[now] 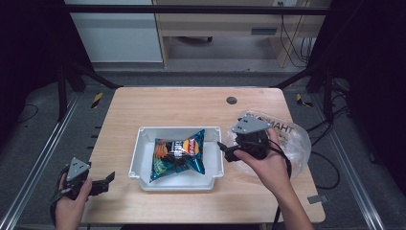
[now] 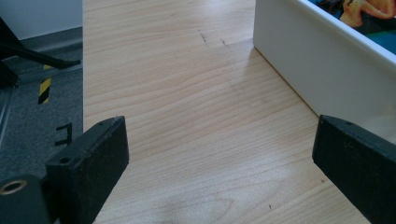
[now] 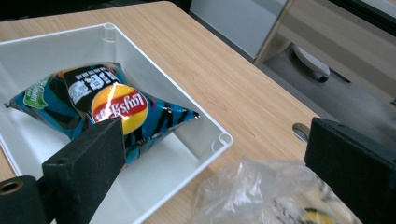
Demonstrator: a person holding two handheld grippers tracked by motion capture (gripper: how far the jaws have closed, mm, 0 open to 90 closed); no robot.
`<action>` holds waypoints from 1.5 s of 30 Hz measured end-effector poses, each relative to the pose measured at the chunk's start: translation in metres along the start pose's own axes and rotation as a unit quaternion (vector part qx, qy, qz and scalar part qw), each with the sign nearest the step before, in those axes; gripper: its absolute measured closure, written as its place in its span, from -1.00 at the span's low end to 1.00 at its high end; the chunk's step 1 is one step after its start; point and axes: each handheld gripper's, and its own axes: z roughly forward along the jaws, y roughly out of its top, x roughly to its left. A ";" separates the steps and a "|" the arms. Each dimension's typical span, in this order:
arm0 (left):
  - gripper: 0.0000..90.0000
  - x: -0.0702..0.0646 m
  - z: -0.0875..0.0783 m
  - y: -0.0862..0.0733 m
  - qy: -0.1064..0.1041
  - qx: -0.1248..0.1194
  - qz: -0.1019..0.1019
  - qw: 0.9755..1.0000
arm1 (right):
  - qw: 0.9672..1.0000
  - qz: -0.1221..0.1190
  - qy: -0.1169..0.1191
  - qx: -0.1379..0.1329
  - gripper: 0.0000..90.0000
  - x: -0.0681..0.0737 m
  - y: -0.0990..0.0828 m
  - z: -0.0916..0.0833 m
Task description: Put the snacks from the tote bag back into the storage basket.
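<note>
left gripper (image 1: pixel 109 179) is sitting low at the near left corner of the table (image 1: pixel 191 103), a hand wrapped round its body, jaws standing wide apart with nothing between them; in the left gripper view bare wood is lying between the jaws and the white wall of the tray (image 2: pixel 308 65) is running along just beside the right-hand jaw, not touching as far as one can tell. a little farther in, the tray (image 1: pixel 139 158) is resting mid-table and the chip bag (image 1: pixel 178 154) is lying flat inside it, blue and black with a red and yellow logo, one corner pointing toward the far right rim. right gripper (image 1: pixel 224 149) is hovering just off the tray's right edge, jaws spread open and gripping nothing, pointing left toward the tray; in the right gripper view the chip bag (image 3: pixel 100 109) is showing past the left-hand jaw. under and behind that hand a clear plastic bag (image 1: pixel 294 139) is lying crumpled on the right side of the table, printed letters showing on it. farthest off, a small dark round hole (image 1: pixel 231 100) is sitting near the table's far edge.
</note>
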 end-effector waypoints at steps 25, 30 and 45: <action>-0.93 0.000 0.003 -0.001 -0.002 0.008 0.004 1.000 | 0.993 0.101 -0.065 0.020 -0.90 -0.025 -0.089 -0.021; -0.93 -0.001 0.004 -0.001 -0.004 0.010 0.003 1.000 | 0.992 0.105 -0.063 0.029 -0.91 -0.024 -0.103 -0.021; -0.93 -0.002 0.005 -0.001 -0.008 0.015 0.007 1.000 | 0.993 0.097 -0.047 0.057 -0.90 -0.011 -0.127 -0.013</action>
